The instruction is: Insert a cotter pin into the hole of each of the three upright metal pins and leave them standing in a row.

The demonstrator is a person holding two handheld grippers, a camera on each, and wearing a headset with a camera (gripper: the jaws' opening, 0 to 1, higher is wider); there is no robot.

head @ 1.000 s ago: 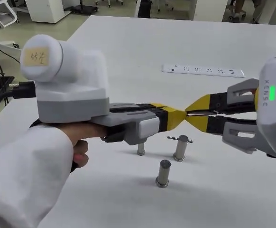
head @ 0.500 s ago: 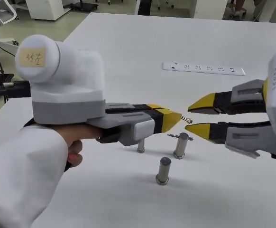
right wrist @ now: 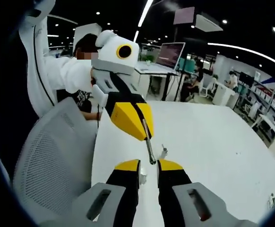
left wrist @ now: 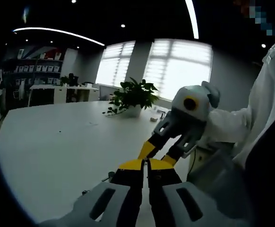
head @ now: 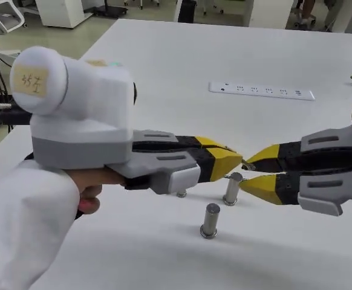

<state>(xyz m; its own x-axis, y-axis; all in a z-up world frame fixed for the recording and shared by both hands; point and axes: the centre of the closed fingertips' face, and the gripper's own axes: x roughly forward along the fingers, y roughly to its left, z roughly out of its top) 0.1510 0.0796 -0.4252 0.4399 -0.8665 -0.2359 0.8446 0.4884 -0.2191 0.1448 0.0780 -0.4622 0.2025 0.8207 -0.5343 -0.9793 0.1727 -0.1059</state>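
Observation:
Three short metal pins stand on the white table: a right one (head: 231, 189) with a cotter pin through its top, a front one (head: 210, 220), and a left one (head: 181, 194) mostly hidden under my left gripper. My left gripper (head: 236, 159) is shut on a thin cotter pin (right wrist: 148, 139), which sticks out of its yellow jaws a little above the right metal pin. My right gripper (head: 254, 170) faces it tip to tip with its jaws open and apart from the cotter pin. In the right gripper view the cotter pin ends just above my right gripper (right wrist: 149, 165).
A white power strip (head: 262, 91) lies further back on the table (head: 164, 66). A grey mesh chair (right wrist: 52, 146) stands beside the table's edge. A potted plant (left wrist: 133, 94) sits at the table's far end.
One second ago both grippers were shut tip to tip on the cotter pin. The right gripper has opened and drawn back a little; the left keeps the pin and has sunk towards the metal pins.

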